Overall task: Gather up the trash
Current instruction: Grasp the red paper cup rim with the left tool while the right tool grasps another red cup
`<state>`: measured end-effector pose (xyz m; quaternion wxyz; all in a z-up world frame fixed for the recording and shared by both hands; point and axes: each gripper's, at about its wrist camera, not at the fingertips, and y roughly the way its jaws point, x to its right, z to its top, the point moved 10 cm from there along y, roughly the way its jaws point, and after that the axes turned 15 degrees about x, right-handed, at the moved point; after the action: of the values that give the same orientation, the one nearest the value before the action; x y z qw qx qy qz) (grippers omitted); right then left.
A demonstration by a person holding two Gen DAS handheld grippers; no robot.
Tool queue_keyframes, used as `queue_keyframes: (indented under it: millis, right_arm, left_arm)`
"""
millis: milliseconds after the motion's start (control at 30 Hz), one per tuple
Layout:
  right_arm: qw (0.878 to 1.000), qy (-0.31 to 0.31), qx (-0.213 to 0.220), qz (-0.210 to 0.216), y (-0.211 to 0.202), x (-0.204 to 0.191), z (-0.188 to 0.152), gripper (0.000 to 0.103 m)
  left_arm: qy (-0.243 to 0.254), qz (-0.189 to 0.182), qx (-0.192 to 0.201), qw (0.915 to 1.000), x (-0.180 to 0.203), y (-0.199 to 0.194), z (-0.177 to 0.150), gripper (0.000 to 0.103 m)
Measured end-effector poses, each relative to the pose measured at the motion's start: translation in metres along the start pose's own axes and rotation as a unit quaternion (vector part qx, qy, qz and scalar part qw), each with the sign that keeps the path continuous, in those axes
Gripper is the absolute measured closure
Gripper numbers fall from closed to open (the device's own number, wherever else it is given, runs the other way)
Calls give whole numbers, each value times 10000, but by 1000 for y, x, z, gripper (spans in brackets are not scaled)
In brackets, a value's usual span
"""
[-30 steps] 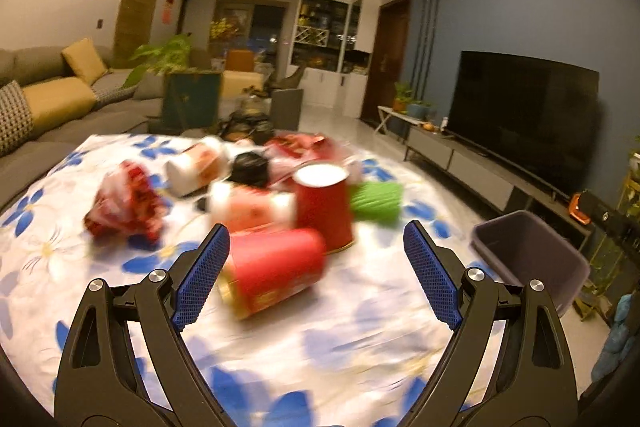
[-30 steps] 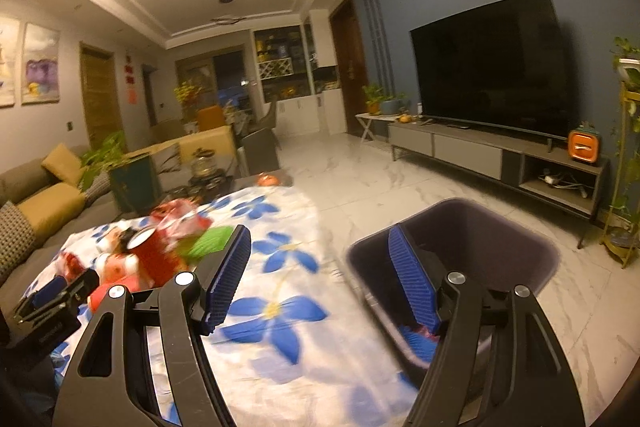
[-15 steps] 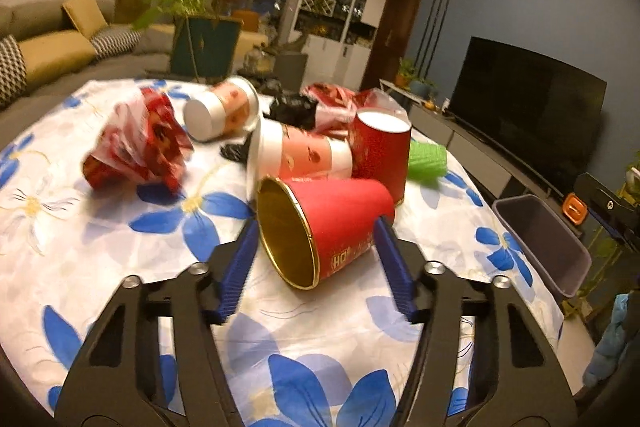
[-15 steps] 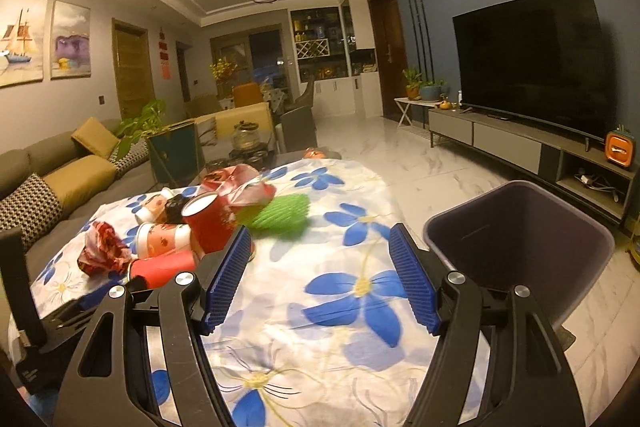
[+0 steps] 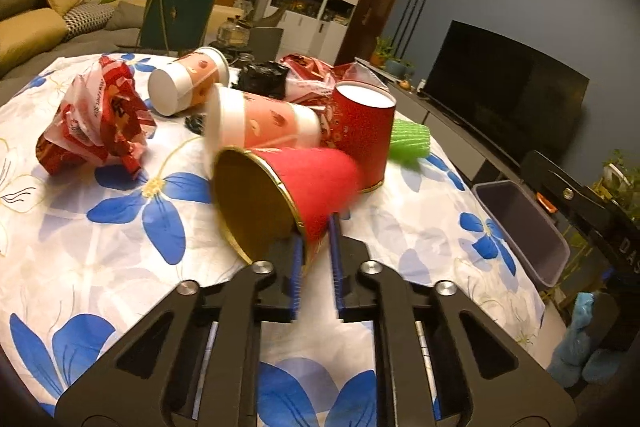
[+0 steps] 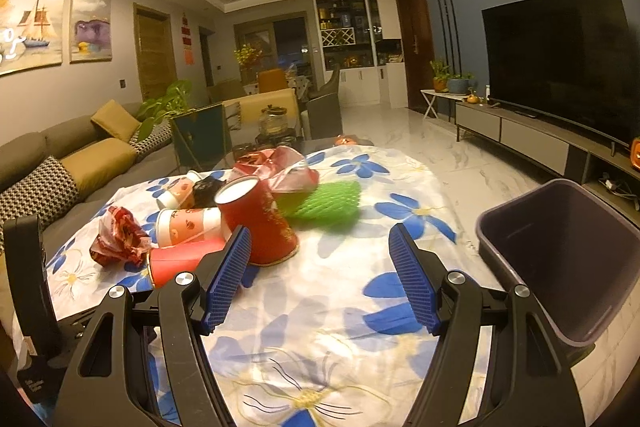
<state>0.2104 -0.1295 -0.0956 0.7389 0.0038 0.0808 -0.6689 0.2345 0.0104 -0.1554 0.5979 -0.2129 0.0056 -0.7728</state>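
The table (image 5: pixel 100 267), under its white cloth with blue flowers, is filling the lower two thirds of the left wrist view. The litter is sitting in a heap across the upper middle of that frame.

The grey bin (image 6: pixel 560 259) is standing off the table's edge. It is showing at the right of both frames, its open mouth facing up. In the right wrist view it is lying just beside that gripper's right finger, so the right arm looks the nearer to it. In the left wrist view the bin (image 5: pixel 520 223) is sitting well apart to the right.

The red cup (image 5: pixel 296 195) is lying on its side at the centre of the left wrist frame. Its gold-lined mouth is facing lower left and its base is pointing upper right toward the heap.

The left gripper (image 5: pixel 315 267) is clenching the near rim wall of that cup, with one pad seeming to be inside the mouth and one outside. I judge the carry would be going rightward to the bin.

The right gripper (image 6: pixel 320 275) is hanging spread wide and empty over bare cloth at lower centre.
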Motion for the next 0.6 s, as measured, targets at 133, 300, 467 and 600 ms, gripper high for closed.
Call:
queue_keyframes:
  millis: [133,300,467,600]
  right_arm:
    - [10000,-25,-45,73,8,-9,-1,33]
    - [9997,-128,-65,185,22,-24,-1,33]
    - [9990,-219,-77,394,50,-49,-1,33]
    - [9984,-337,-77,437,74,-66,-5,33]
  left_arm:
    - [115,-32,27,9999,4,-4,0,101]
    - [21,-103,214,9997,3,-28,10,101]
    - [-94,227,512,9984,-17,-56,30,101]
    - [-28,623,684,9957,-38,-68,43,101]
